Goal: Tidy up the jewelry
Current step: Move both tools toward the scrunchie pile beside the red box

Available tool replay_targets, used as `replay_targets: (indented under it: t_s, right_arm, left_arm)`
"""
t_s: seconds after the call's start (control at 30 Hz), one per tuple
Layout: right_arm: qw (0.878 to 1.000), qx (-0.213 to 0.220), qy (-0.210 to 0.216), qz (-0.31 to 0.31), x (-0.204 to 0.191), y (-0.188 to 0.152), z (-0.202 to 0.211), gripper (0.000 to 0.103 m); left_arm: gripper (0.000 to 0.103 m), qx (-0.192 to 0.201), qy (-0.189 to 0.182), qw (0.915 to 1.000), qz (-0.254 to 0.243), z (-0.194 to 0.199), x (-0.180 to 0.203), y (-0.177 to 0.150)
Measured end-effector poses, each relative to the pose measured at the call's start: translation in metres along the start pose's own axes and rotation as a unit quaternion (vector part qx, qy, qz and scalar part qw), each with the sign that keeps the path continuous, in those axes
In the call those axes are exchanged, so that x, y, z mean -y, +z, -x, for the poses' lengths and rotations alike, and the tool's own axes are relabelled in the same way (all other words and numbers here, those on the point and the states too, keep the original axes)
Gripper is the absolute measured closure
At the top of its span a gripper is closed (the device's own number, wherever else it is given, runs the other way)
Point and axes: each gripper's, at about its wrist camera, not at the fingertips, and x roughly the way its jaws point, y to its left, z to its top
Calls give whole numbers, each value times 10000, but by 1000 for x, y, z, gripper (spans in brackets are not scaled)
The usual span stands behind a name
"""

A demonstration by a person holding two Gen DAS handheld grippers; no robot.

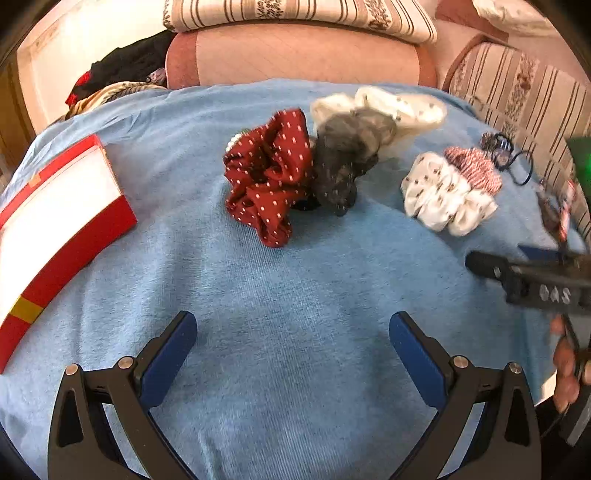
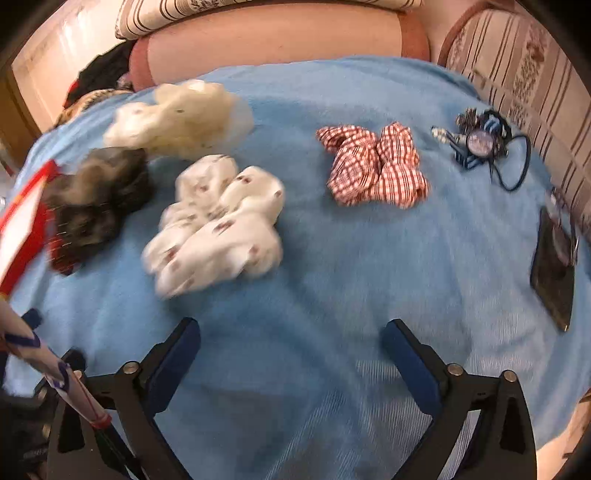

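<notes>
A blue blanket [image 1: 295, 295] covers the surface. At its left edge lies a red box [image 1: 55, 229]. In the middle, a red scrunchie [image 1: 269, 177] touches a grey scrunchie [image 1: 343, 162]; a white scrunchie [image 2: 218, 221] and a checked scrunchie [image 2: 373, 166] lie further right. The left gripper [image 1: 293, 336] and right gripper [image 2: 291, 339] hover with fingers apart, holding nothing.

We are in a home, likely a living room: beyond the fingers [image 1: 293, 325] a pink sofa [image 1: 295, 55] with striped cushions [image 1: 295, 14] stands behind a blue blanket [image 1: 295, 277] strewn with fabric scrunchies [image 1: 269, 177].
</notes>
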Motion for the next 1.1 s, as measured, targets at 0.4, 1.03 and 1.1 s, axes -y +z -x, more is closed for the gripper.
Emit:
replay_targets:
  t_s: [0.4, 1.03, 1.1]
  right_arm:
    - [9853, 1592, 527, -317, -2, -38, 115, 9]
    - [9944, 997, 358, -40, -38, -27, 70, 29]
    - [9945, 983, 354, -21, -40, -27, 69, 29]
  left_arm:
    - [0, 1213, 302, 9920, 174, 90, -33, 35]
    - [0, 1210, 606, 9905, -246, 53, -30, 17]
    - [0, 1190, 612, 9907, -253, 52, -30, 16]
